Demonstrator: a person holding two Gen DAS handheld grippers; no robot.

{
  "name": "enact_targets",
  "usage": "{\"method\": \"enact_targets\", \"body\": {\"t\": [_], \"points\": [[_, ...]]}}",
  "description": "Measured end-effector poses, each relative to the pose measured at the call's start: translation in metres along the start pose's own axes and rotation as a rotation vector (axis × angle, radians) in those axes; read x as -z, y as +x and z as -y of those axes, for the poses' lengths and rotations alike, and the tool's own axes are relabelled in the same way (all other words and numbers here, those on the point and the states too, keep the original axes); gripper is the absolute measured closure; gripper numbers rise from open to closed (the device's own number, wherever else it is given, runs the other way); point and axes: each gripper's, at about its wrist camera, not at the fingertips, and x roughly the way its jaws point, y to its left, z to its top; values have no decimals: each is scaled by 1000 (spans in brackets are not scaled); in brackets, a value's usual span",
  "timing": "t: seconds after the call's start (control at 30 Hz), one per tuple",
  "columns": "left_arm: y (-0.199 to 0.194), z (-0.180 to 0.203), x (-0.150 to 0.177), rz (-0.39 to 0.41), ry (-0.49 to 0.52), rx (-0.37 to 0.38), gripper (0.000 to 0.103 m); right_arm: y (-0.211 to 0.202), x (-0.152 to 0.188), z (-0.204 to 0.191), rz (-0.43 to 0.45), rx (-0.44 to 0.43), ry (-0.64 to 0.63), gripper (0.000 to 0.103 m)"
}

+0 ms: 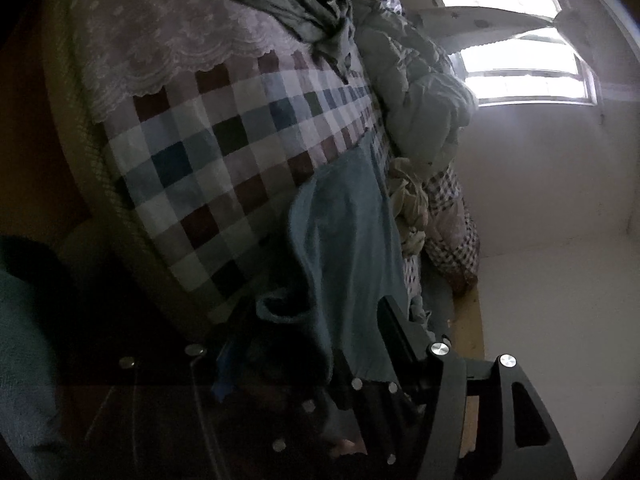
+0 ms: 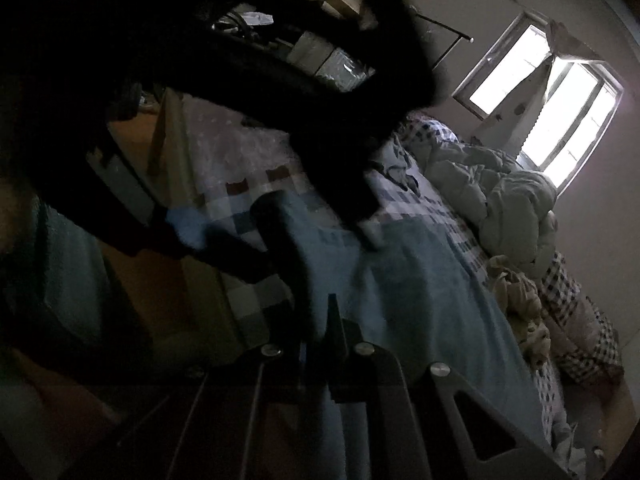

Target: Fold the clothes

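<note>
A light blue cloth (image 1: pixel 352 240) lies lengthwise on the checked bed sheet (image 1: pixel 208 152), and its near end runs down between my left gripper's fingers. The left gripper (image 1: pixel 312 348) stands open, its right finger (image 1: pixel 400 336) beside the cloth and its left finger in deep shadow. In the right wrist view the same blue cloth (image 2: pixel 420 288) spreads out ahead on the bed. My right gripper (image 2: pixel 332 320) has its fingers together, pinching the cloth's near edge. The dark shape of the other tool crosses the cloth just beyond it.
A crumpled pale duvet (image 2: pixel 508 200) is heaped along the wall side of the bed, with a yellowish garment (image 2: pixel 516 308) and a checked pillow (image 2: pixel 580 320) beside it. A grey-green garment (image 1: pixel 280 0) lies at the far end on a lace cover (image 1: pixel 172 48). A person's dark sleeve (image 2: pixel 240 72) fills the upper left.
</note>
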Motion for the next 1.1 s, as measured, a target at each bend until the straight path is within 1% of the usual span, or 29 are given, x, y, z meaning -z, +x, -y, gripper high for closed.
{"method": "enact_targets", "body": {"t": [0.13, 0.2, 0.33, 0.37, 0.4, 0.43, 0.47, 0.5, 0.6, 0.73, 0.77, 0.8, 0.83, 0.9, 0.97, 1.1], "points": [[13, -4, -6, -34, -33, 9, 37, -7, 0, 2, 16, -25, 10, 98], [16, 0, -7, -34, -26, 15, 37, -12, 2, 4, 23, -48, 28, 98], [20, 8, -5, -32, 1, 26, 39, -12, -3, 18, 32, -64, 80, 98], [21, 9, -5, -35, 1, 24, 45, -12, -4, 22, 33, -69, 94, 98], [22, 10, -5, -38, 2, 23, 54, -11, -5, 25, 34, -73, 102, 98], [23, 11, -5, -41, 2, 21, 58, -11, -5, 27, 35, -75, 105, 98], [24, 11, -6, -38, 5, 9, 67, -12, -5, 27, 36, -76, 105, 98], [24, 10, -6, -36, 5, 3, 84, -13, -5, 26, 35, -75, 103, 98], [23, 10, -7, -34, 0, 5, 95, -14, -5, 25, 35, -66, 106, 97], [20, 23, -4, -42, 44, 35, 98, -18, -3, 23, 40, -35, 115, 95], [18, 28, -3, -45, 62, 42, 98, -23, -3, 20, 43, -15, 115, 94], [17, 33, -3, -48, 78, 50, 98, -26, -1, 20, 47, 8, 119, 87], [15, 41, -3, -46, 98, 55, 98, -29, 1, 20, 51, 42, 129, 71], [12, 51, -4, -49, 116, 77, 98, -37, 7, 21, 52, 108, 148, 56], [9, 65, -5, -51, 144, 95, 98, -41, 13, 22, 36, 159, 154, 52], [2, 89, -8, -55, 181, 134, 99, -40, 29, 34, -14, 238, 154, 51]]}}
